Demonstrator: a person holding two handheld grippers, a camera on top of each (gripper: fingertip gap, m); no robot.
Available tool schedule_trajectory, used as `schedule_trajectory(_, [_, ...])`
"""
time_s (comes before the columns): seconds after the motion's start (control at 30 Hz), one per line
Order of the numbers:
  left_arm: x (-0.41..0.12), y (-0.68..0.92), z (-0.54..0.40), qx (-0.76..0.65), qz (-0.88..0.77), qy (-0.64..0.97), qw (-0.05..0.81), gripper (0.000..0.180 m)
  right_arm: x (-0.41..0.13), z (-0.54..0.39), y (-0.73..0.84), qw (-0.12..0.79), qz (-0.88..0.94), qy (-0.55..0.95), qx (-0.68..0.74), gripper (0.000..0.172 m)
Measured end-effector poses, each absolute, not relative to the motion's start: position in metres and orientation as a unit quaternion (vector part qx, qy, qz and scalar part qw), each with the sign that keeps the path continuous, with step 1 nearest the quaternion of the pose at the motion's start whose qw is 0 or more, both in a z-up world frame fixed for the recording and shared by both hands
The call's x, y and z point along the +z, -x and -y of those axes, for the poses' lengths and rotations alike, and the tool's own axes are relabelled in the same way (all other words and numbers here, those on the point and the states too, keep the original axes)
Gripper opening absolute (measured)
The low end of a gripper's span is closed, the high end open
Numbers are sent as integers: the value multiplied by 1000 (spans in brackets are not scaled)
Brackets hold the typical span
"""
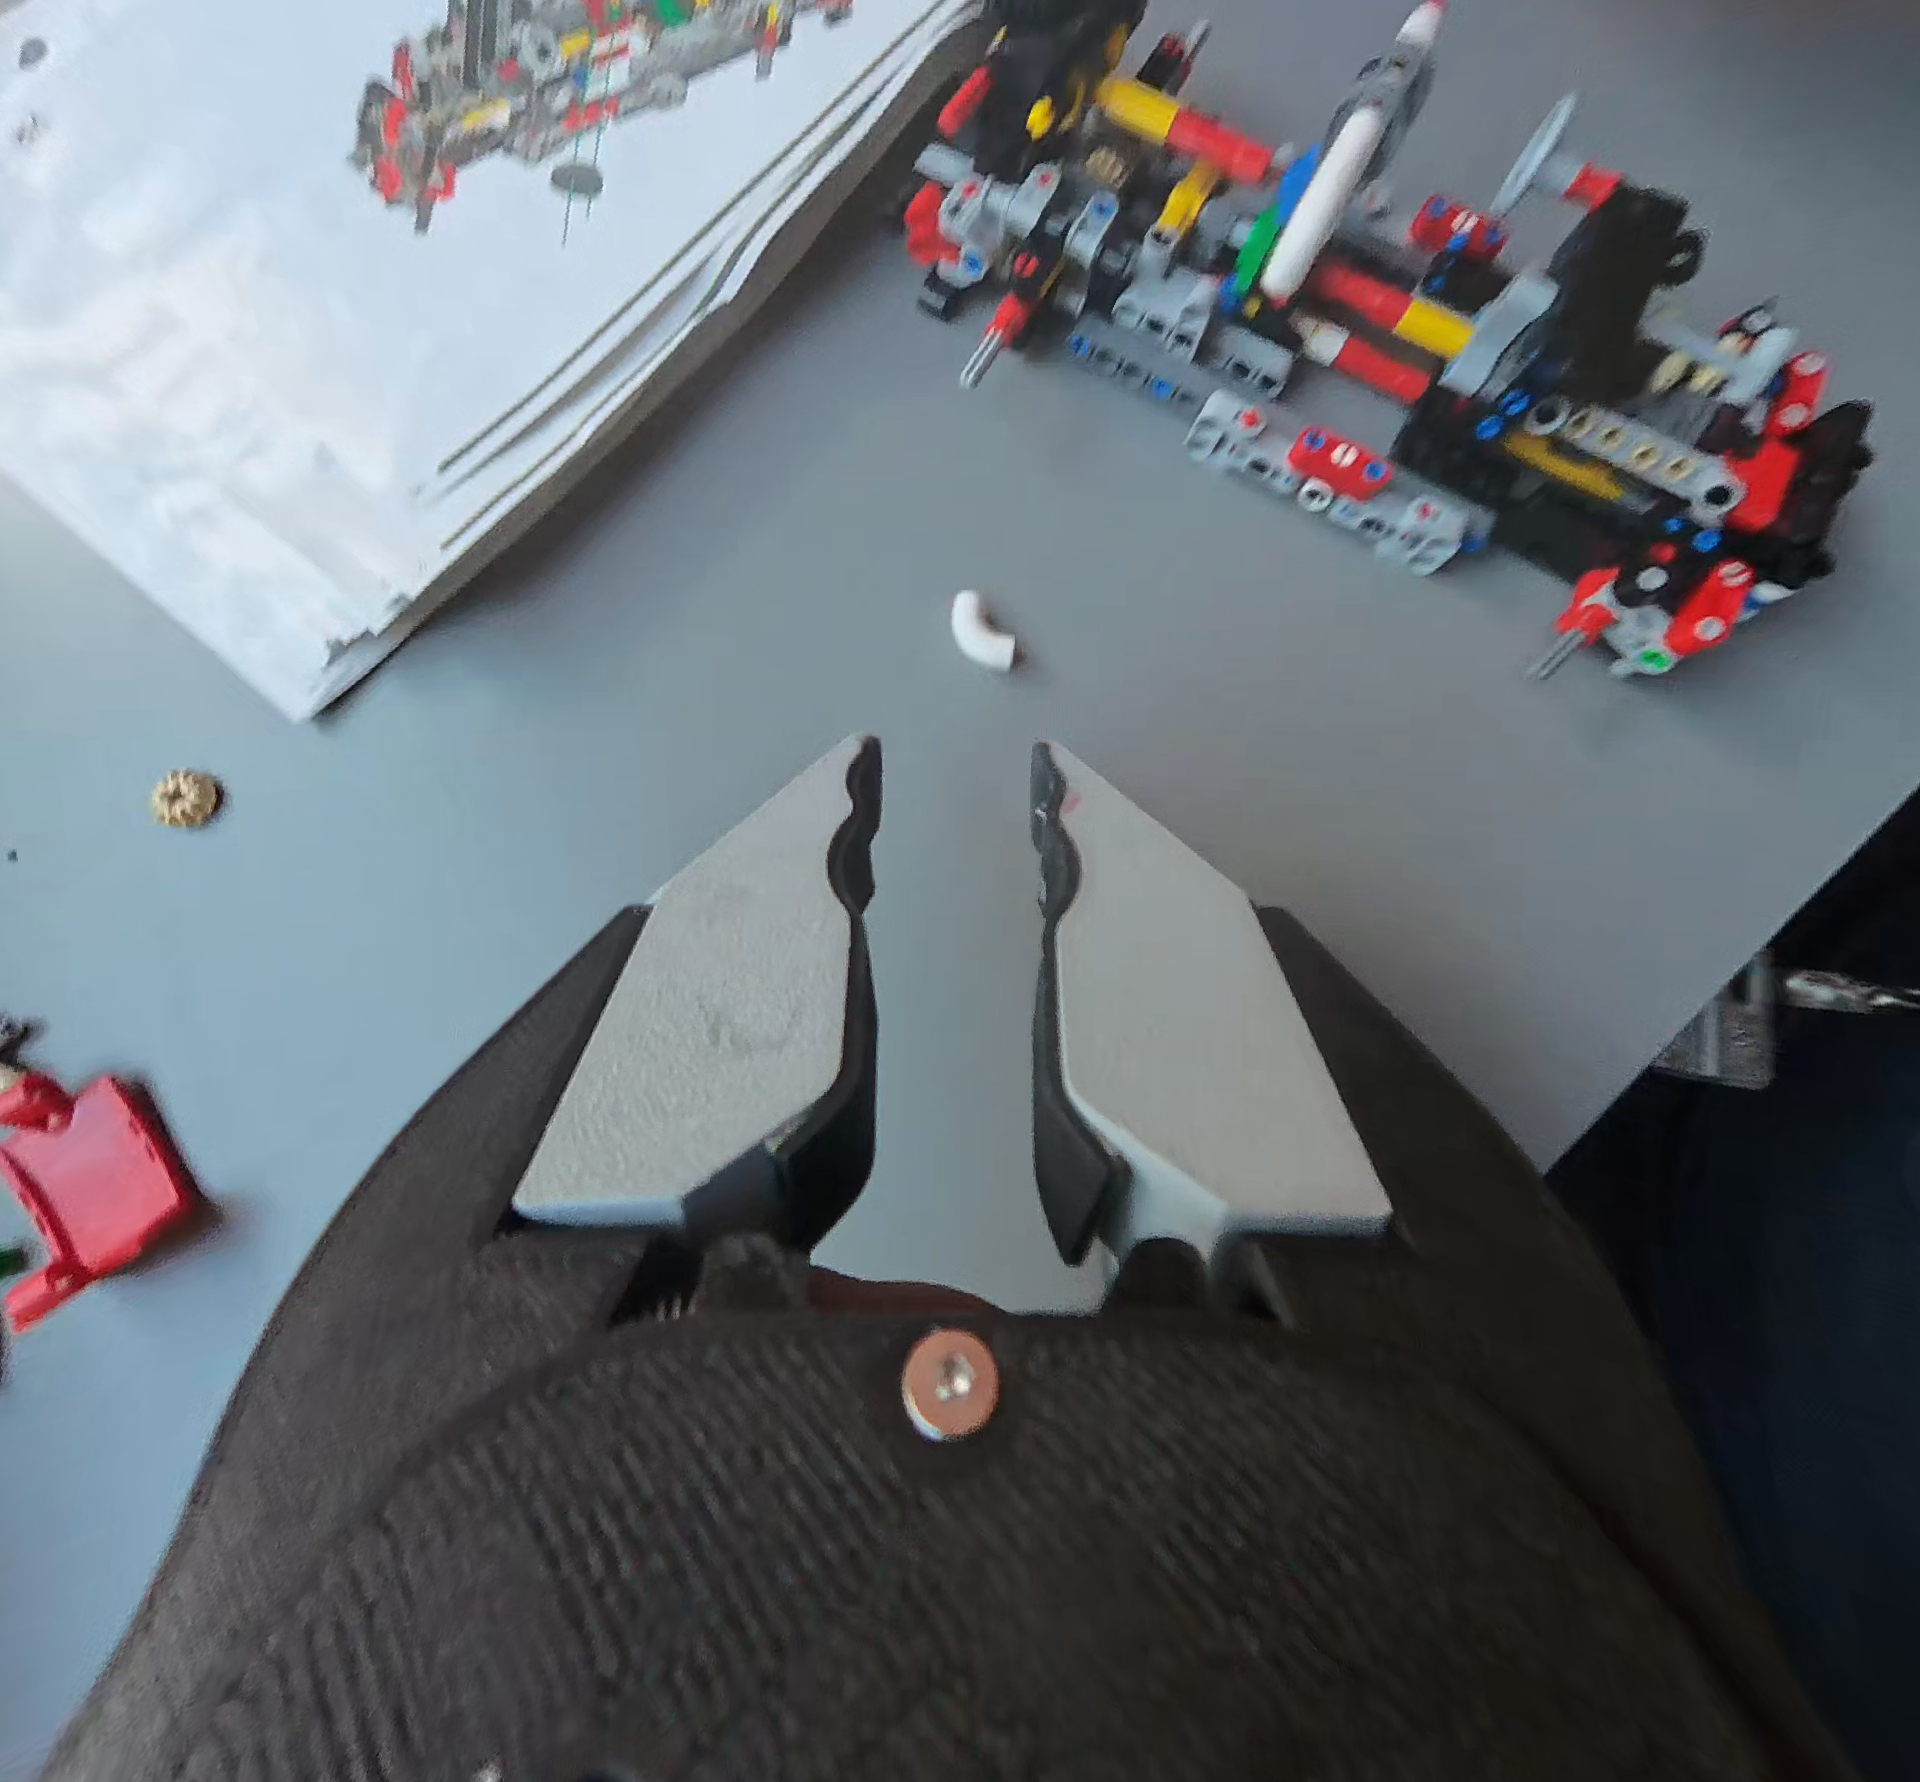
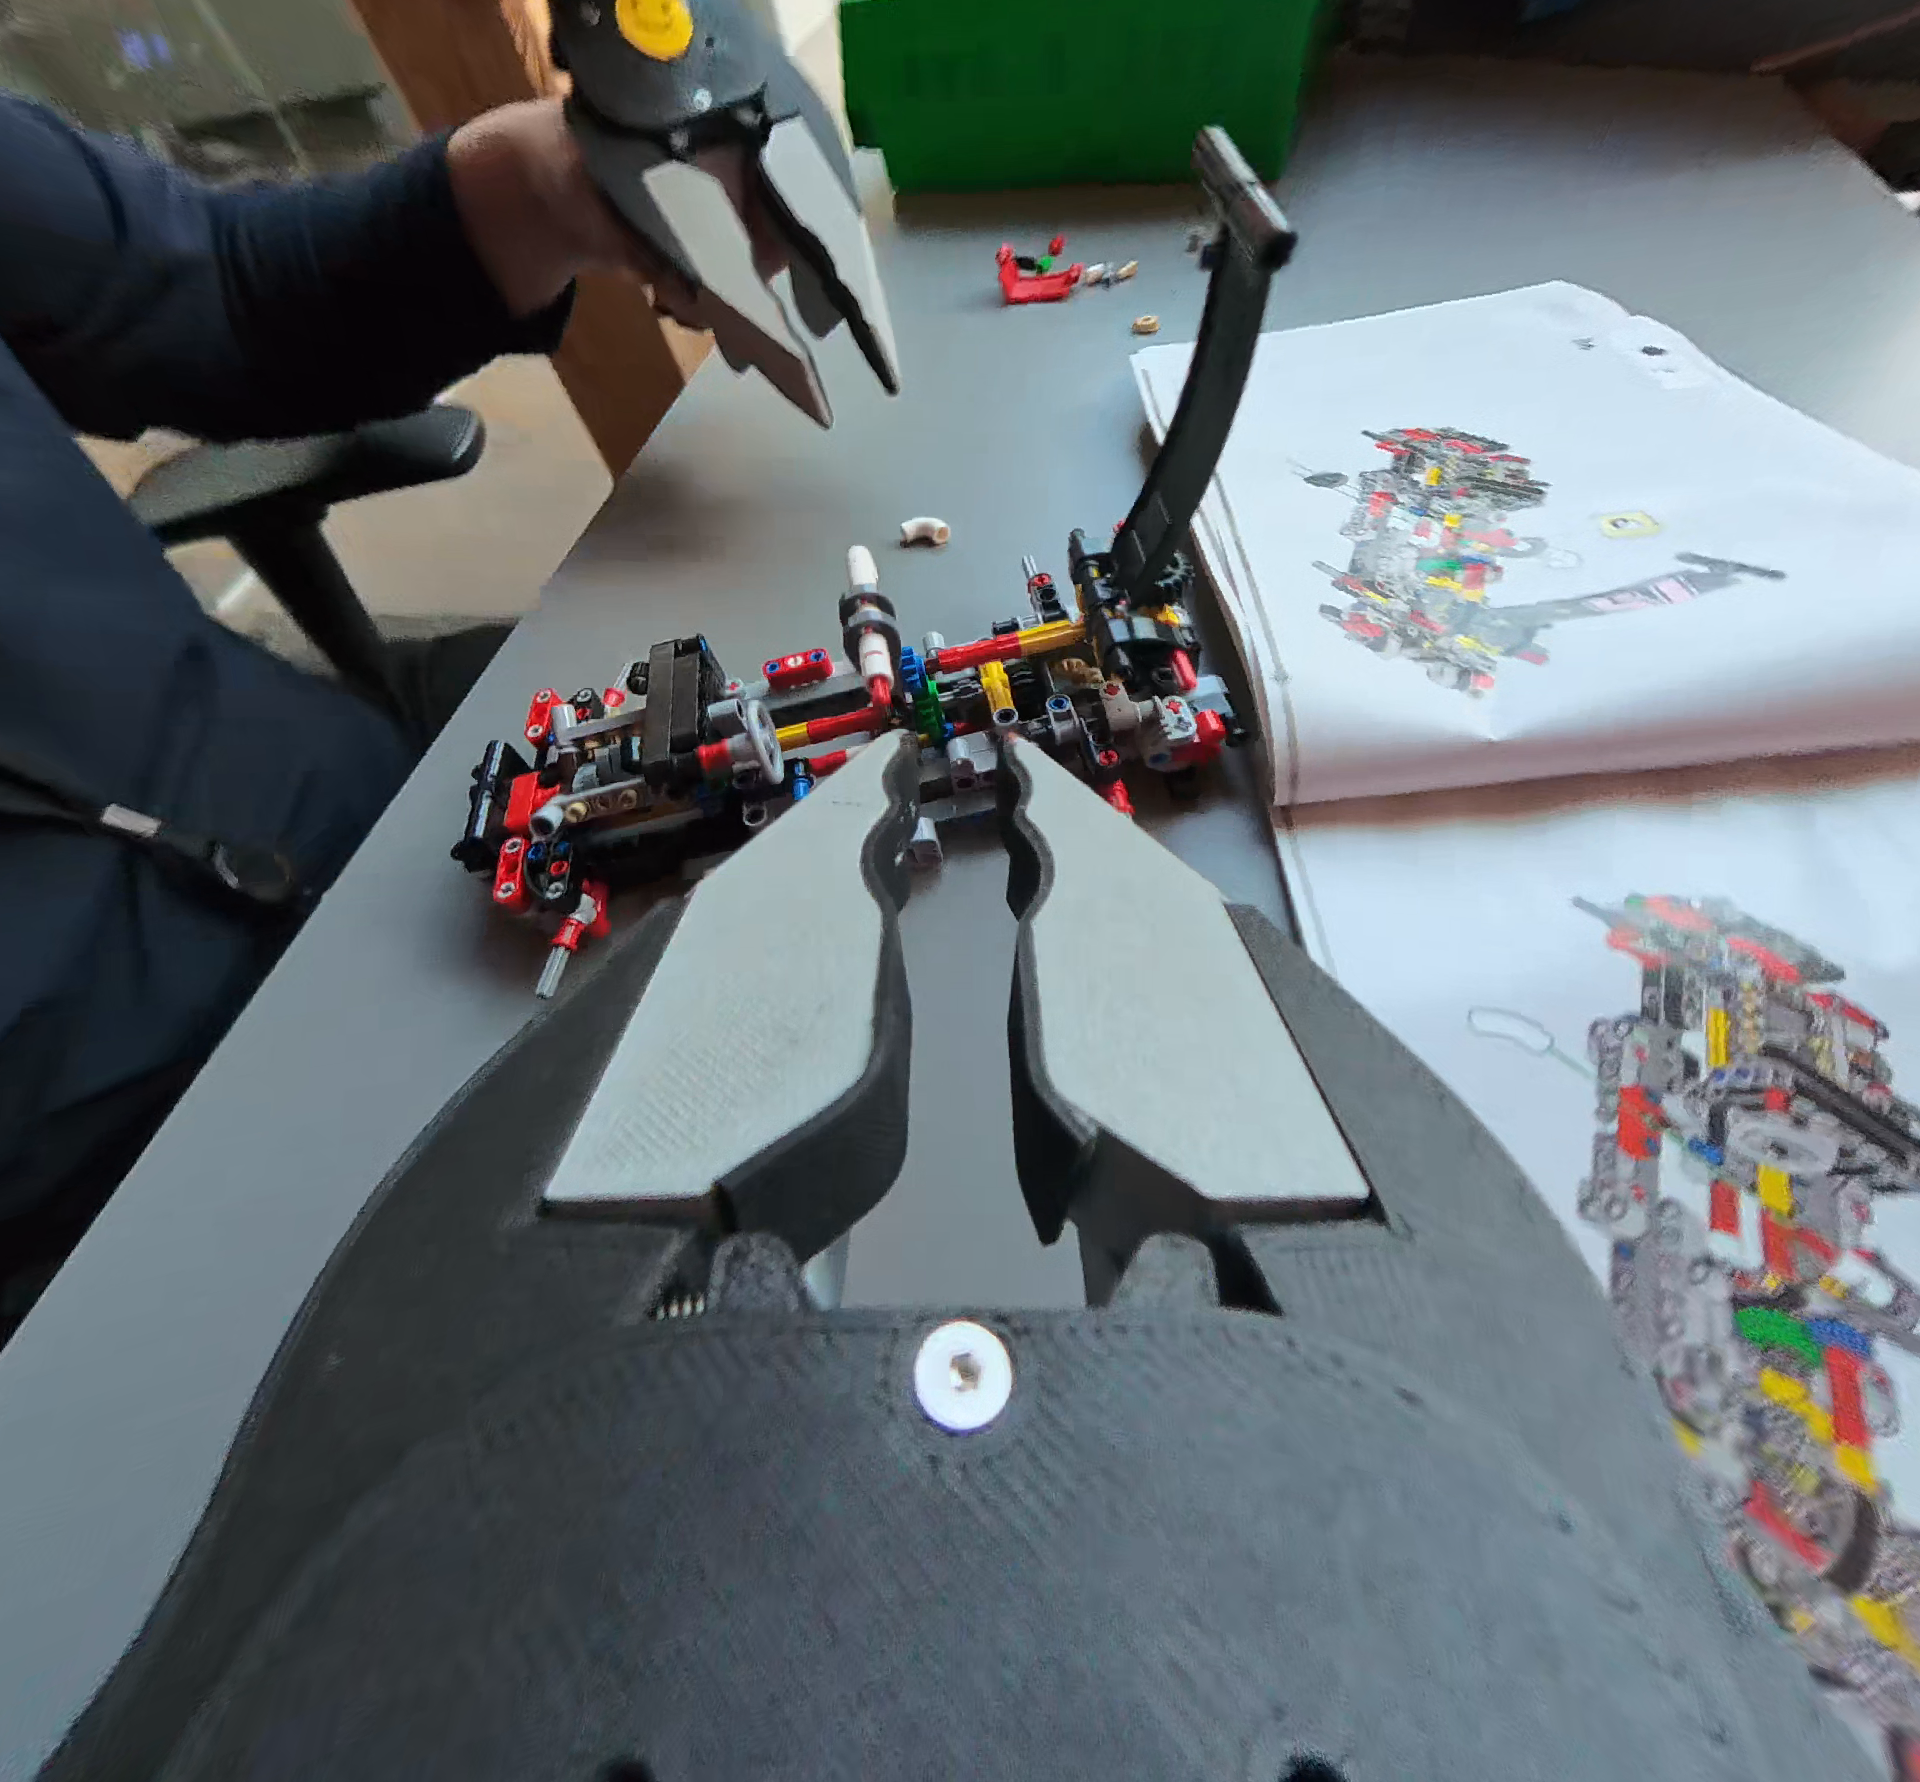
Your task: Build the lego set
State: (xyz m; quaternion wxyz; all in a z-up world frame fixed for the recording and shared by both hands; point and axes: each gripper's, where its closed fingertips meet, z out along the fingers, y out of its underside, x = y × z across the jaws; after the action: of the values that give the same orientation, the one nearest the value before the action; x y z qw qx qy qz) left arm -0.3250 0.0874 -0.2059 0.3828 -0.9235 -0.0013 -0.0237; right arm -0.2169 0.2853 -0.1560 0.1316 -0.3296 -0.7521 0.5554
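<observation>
Grey surface [image 2: 312, 1057] carries an open instruction booklet [image 2: 1558, 693] along one side and, just beside it, a long brick-built chassis [image 2: 852, 724] in red, yellow, black and grey (a black curved arm [image 2: 1195, 423] rises from its booklet end). Right tongs [image 2: 958, 745] stand narrowly parted at the chassis's near edge, gripping nothing. Left tongs [image 1: 956, 756] hover above bare surface, parted and empty, near a small white curved piece [image 1: 982, 629]. Farther left lies a tan gear [image 1: 185, 797].
</observation>
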Motion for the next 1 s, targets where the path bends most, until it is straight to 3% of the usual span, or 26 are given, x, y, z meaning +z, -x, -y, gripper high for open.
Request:
schedule_trajectory(0.3, [-236, 322, -87, -18, 28, 930, 367, 25, -158, -304, 198, 224, 654, 401, 601, 12])
schedule_trajectory(0.73, [-240, 320, -129, -57, 83, 932, 348, 26, -161, -274, 195, 212, 680, 374, 594, 12])
schedule_trajectory(0.87, [-243, 330, -132, -36, 103, 933, 342, 5, -157, -275, 194, 214, 678, 372, 597, 12])
schedule_trajectory(1.0, [-243, 329, -134, -27, 88, 933, 347, 5, -157, -277, 194, 212, 674, 376, 600, 10])
